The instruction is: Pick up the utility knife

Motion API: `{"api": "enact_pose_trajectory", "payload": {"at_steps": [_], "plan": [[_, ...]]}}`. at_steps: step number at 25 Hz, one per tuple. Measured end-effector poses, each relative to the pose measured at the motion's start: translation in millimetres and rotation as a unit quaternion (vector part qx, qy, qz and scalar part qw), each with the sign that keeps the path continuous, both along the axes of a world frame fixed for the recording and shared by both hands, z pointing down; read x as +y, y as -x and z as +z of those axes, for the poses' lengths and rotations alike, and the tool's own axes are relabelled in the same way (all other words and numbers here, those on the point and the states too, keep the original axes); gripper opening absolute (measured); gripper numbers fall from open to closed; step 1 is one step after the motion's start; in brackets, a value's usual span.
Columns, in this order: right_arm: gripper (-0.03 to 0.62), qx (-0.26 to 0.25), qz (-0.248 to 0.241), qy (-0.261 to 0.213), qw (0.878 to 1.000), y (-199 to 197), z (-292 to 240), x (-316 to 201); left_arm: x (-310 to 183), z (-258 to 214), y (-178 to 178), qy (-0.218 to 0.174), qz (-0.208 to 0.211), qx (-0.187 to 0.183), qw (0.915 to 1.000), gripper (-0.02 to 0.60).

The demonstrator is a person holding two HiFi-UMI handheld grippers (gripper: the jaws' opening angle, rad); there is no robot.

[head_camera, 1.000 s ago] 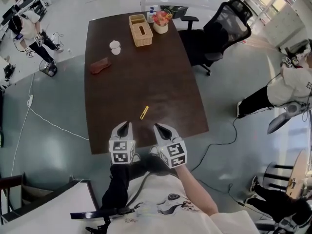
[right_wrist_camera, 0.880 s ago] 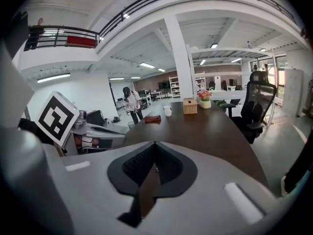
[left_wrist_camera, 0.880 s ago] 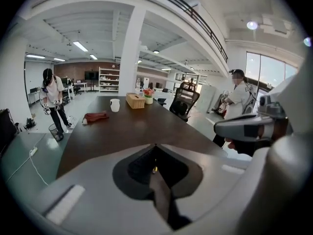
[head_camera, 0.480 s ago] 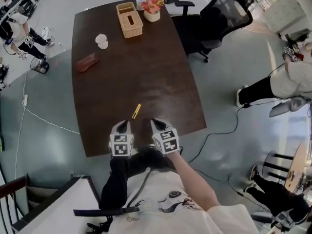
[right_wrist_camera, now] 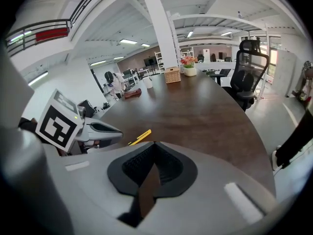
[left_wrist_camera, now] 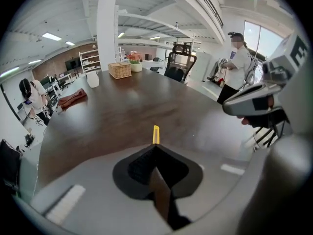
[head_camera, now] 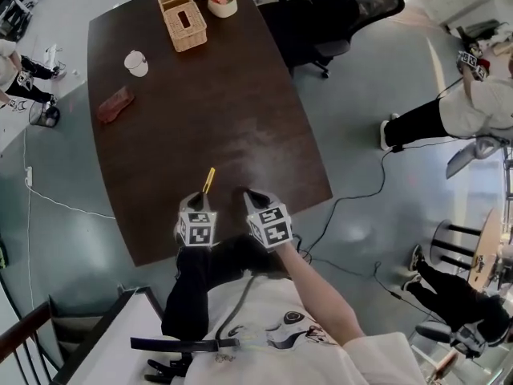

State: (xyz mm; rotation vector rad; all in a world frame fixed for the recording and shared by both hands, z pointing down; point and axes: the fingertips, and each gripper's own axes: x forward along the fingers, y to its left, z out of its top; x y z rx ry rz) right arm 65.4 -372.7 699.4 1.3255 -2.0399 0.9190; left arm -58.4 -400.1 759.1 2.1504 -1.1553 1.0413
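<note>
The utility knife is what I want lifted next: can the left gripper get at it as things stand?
Probably yes. The utility knife lies on the table straight ahead of the left gripper, nothing between them; its jaws are together, so they must open first.

dark wood table (head_camera: 240,95) | glossy grey floor (head_camera: 365,95) | black office chair (head_camera: 353,2)
</note>
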Motion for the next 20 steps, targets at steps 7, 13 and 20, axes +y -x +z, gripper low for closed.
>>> {"api": "enact_pose_trajectory", "payload": {"at_steps": [7, 13, 20], "plan": [[0.002, 0.000, 0.019, 0.009, 1.000, -18.0, 1.3, 8.4, -8.1, 18.6, -7.5, 0.010, 0.031, -0.036, 0.9988, 0.069], [0.002, -0.004, 0.028, 0.016, 0.999, -25.3, 3.5, 14.8, -6.8, 34.4, -10.0, 0.025, 0.060, -0.075, 0.9951, 0.094], [0.002, -0.005, 0.033, 0.022, 0.999, -32.1, 5.9, 21.1, -6.4, 46.3, -10.1, 0.043, 0.067, -0.092, 0.9925, 0.094]]}}
